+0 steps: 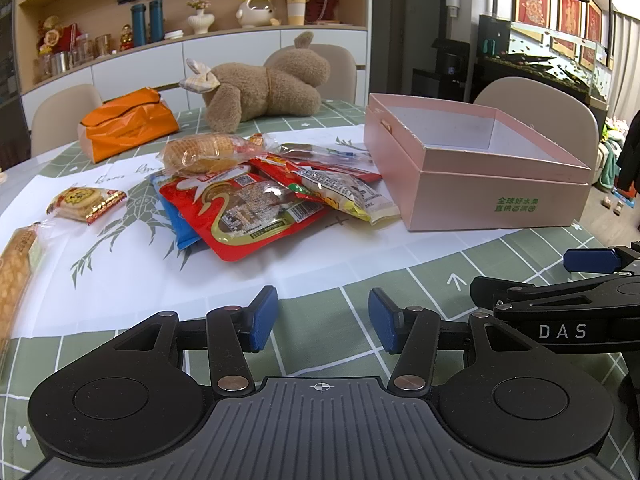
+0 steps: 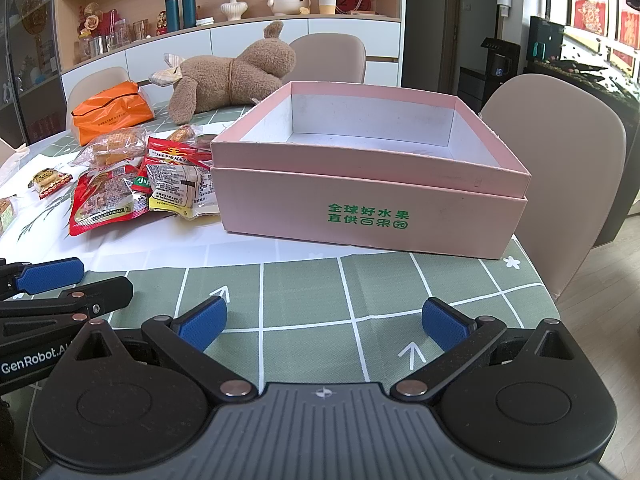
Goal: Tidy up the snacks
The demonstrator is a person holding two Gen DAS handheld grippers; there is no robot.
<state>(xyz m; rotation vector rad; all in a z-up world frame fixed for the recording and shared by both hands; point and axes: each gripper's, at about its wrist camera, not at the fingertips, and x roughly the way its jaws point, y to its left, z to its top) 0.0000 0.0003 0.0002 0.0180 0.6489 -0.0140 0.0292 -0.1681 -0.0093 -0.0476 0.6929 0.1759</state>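
Hovering over the green checked tablecloth [image 1: 320, 304], the left gripper [image 1: 323, 320] and right gripper [image 2: 324, 324] both gape wide, holding nothing; the snack packets [image 1: 256, 184] lie heaped just left of the empty pink box [image 2: 368, 200].

snack pile [image 1: 256, 196] left of box [image 1: 480, 184], plush toy [image 1: 264, 88] behind

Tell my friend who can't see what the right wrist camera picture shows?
An open, empty pink box sits on a green checked tablecloth, with a heap of snack packets to its left. The right gripper is open and holds nothing. Behind lie a brown plush toy and an orange bag.
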